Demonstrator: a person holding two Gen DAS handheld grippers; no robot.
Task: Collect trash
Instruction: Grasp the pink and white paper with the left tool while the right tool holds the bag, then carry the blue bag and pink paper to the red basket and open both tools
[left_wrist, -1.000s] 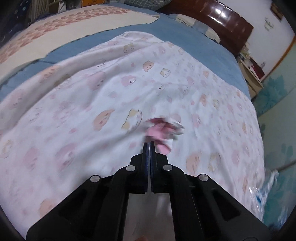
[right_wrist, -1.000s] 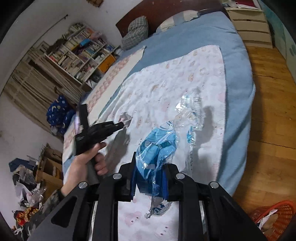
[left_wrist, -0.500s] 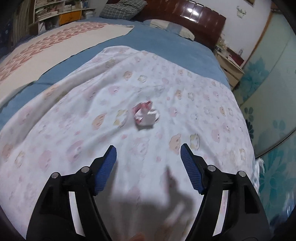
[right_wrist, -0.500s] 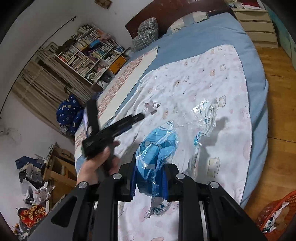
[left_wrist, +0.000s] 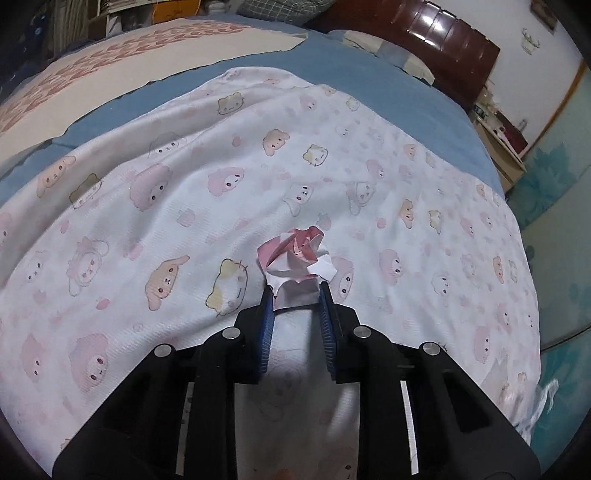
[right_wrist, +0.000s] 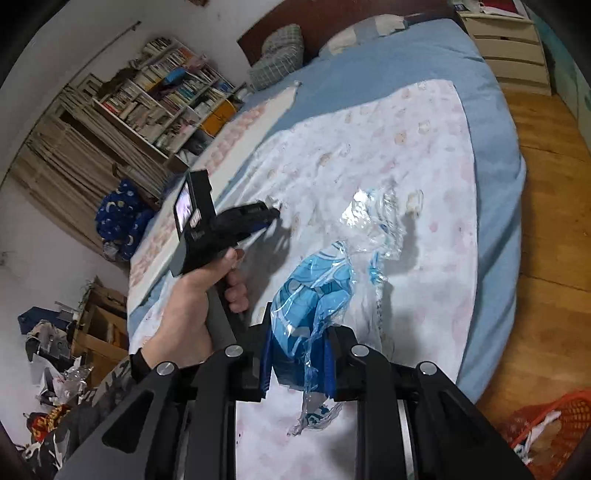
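A crumpled pink-and-white paper (left_wrist: 297, 251) lies on the cartoon-print blanket (left_wrist: 166, 206). My left gripper (left_wrist: 295, 291) is down at it with its jaws closing, and the blue pads touch the paper's near edge on both sides. In the right wrist view a hand holds that left gripper (right_wrist: 275, 213) with its tips at the same paper (right_wrist: 275, 202). My right gripper (right_wrist: 299, 325) is shut on a blue and clear plastic wrapper (right_wrist: 317, 280), which hangs crumpled over the blanket.
The blanket lies on a bed with a blue sheet (right_wrist: 491, 192). An orange basket (right_wrist: 546, 417) with scraps in it stands on the wooden floor at the lower right. A bookshelf (right_wrist: 166, 96) and cluttered boxes are to the left, and a dresser (right_wrist: 509, 55) is by the headboard.
The left gripper went from shut to wide open above the paper, then came down and forward and narrowed around it. The right gripper kept its hold on the wrapper.
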